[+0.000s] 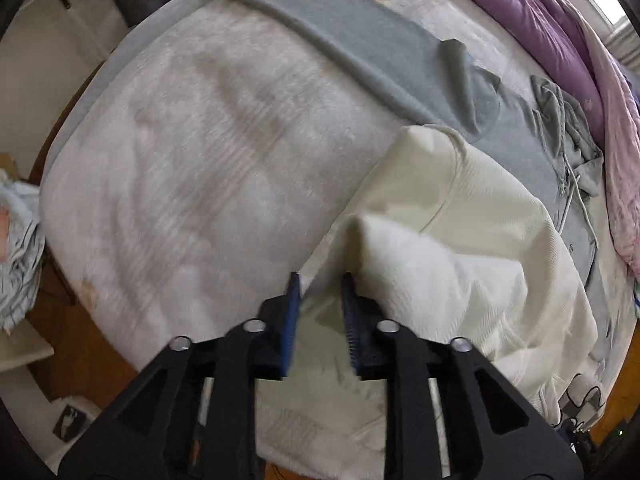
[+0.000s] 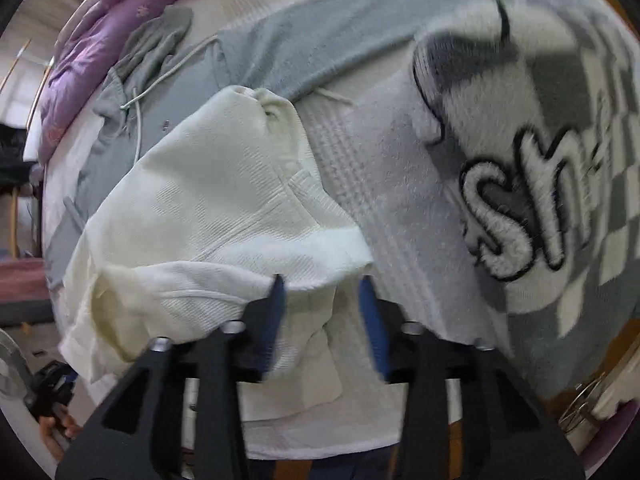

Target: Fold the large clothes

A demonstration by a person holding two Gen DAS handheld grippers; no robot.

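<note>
Folding stage: early; cream waffle-knit hooded garment (image 2: pixel 224 184) bunched on the white towel-covered bed (image 1: pixel 192 184), no neat fold yet.
Garment place: at 3 o'clock in left view, 9 o'clock in right.
Left hand-held gripper (image 1: pixel 320 312): apart, cloth edge between, not clamped.
Right hand-held gripper (image 2: pixel 324 304): apart, over hem.
Waiting: grey drawstring hoodie (image 1: pixel 400 60) at 12 o'clock, unfolded.

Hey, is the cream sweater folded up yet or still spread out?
Partly folded, not finished. The cream sweater lies doubled over itself in a loose bunch, one edge draped over the other on the bed.
</note>
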